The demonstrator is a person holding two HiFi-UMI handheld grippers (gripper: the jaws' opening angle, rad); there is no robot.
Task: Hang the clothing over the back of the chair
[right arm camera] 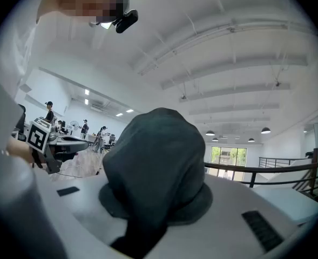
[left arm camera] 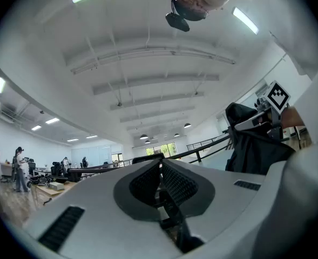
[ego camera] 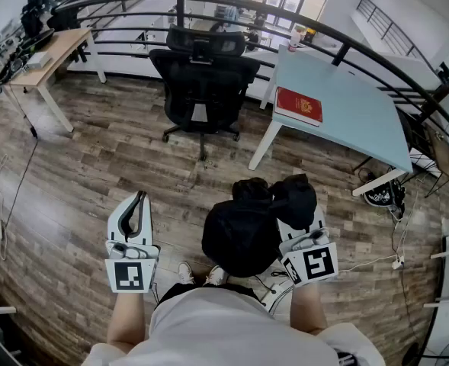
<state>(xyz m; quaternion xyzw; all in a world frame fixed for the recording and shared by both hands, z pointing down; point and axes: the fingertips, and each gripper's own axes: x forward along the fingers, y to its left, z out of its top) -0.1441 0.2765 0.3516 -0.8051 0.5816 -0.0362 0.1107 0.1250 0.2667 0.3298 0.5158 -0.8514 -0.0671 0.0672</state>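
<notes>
Step in hand: carry phase. The clothing [ego camera: 248, 223], a dark bunched garment, is clamped in the right gripper [ego camera: 300, 240]. Its jaws are part closed on the fabric, which bulges over them in the right gripper view. The left gripper [ego camera: 139, 204] is clenched with its pads together and nothing between them.

The clothing is well short of the chair [ego camera: 203, 82], on the person's side of it, with bare wood floor [ego camera: 94, 174] between. Nothing is on the backrest yet, so I judge the hang not started.

Next move probably calls for:
- walking up to the chair, which seems to show its back to the person
- opening the left gripper to take a second hold and spread the bundle
- lifting it above the headrest, the top edge, and letting it fall on both sides

Room: open floor in front of the chair. The blue table [ego camera: 361, 120] with a red book [ego camera: 299, 105] sits just right of the chair and its corner crowds that side. The railing [ego camera: 133, 2] runs close behind the chair. The wooden desk [ego camera: 45, 59] is well to its left. The chair base sticks out low, a possible foot catch.
</notes>
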